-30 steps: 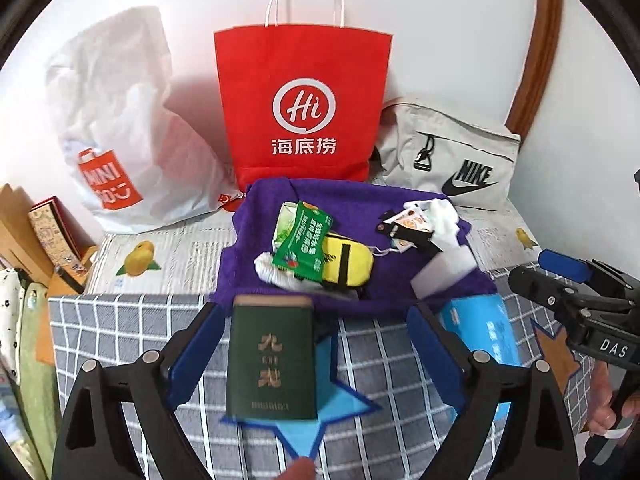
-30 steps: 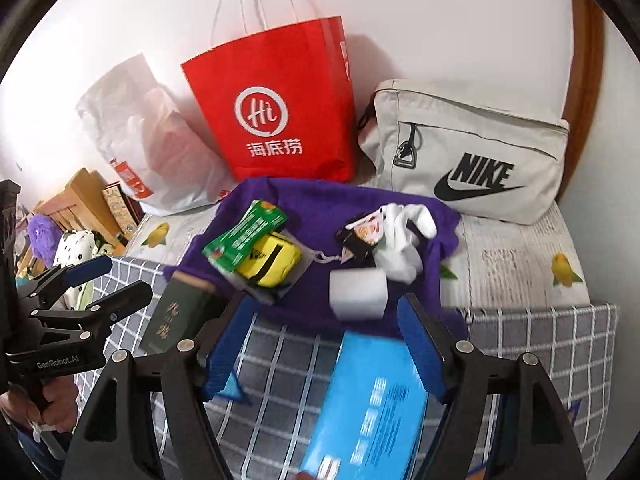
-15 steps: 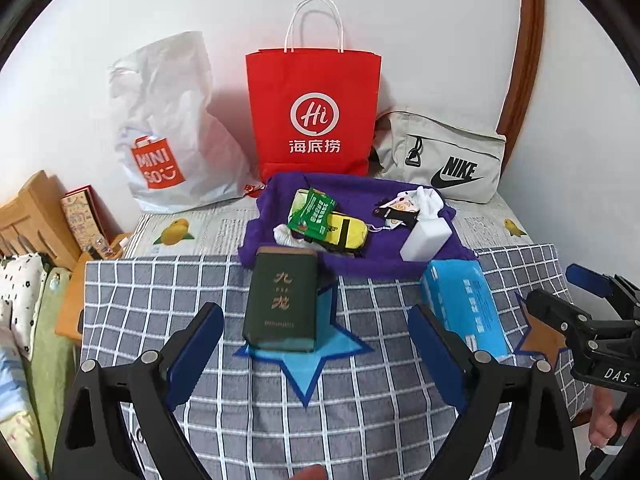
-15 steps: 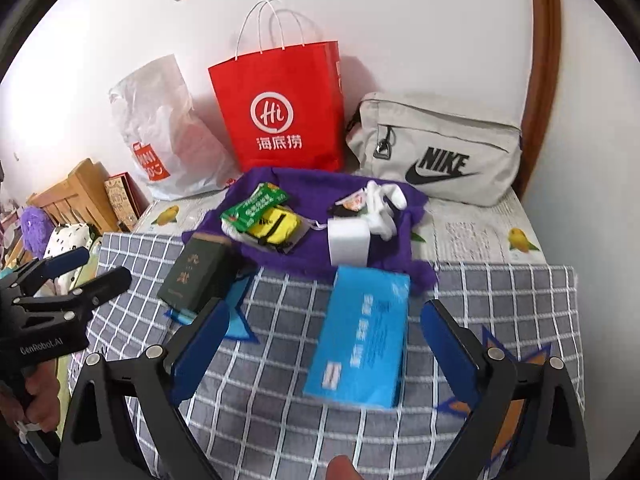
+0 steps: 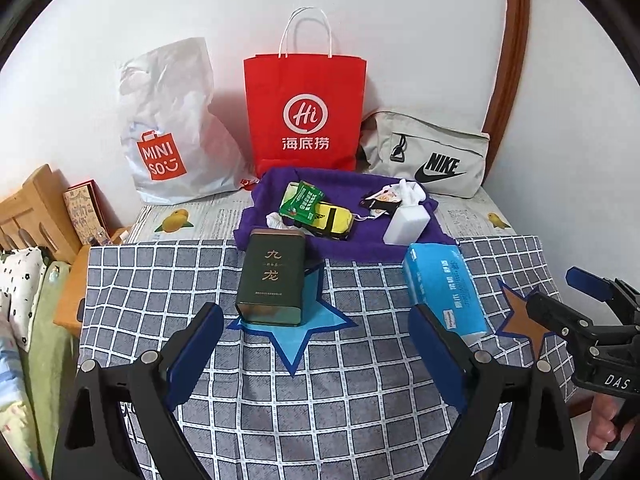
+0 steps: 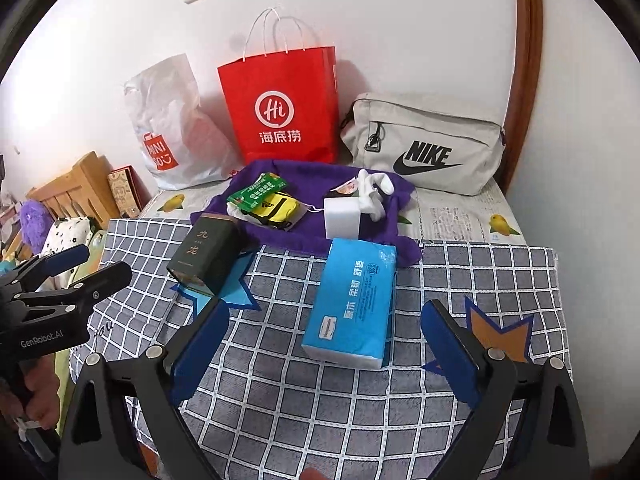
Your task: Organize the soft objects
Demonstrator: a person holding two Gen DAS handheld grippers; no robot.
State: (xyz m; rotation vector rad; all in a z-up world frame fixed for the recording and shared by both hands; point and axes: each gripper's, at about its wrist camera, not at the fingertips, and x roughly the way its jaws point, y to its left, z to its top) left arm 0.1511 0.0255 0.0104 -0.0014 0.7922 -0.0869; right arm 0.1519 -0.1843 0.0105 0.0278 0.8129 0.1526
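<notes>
A purple towel [image 5: 352, 240] [image 6: 304, 228] lies at the back of the table with a green packet [image 5: 301, 199], a yellow pouch [image 5: 334, 220], a white sponge block [image 5: 406, 224] [image 6: 342, 218] and white socks [image 5: 408, 190] [image 6: 372, 188] on it. A dark green tin [image 5: 272, 282] [image 6: 206, 254] and a blue tissue pack [image 5: 444, 286] [image 6: 354, 298] lie on the checked cloth [image 5: 360, 392]. My left gripper [image 5: 316, 354] is open and empty, back from the tin. My right gripper [image 6: 324, 350] is open and empty, just short of the tissue pack.
A red paper bag [image 5: 305, 114], a white Miniso plastic bag [image 5: 168, 128] and a grey Nike bag [image 5: 428, 156] stand against the back wall. Wooden furniture and a box [image 5: 82, 212] are at the left. Blue and orange star patches mark the cloth.
Both grippers have pulled back and up from the table, so the objects look smaller and farther. Both stay open; the tin and tissue pack have not moved.
</notes>
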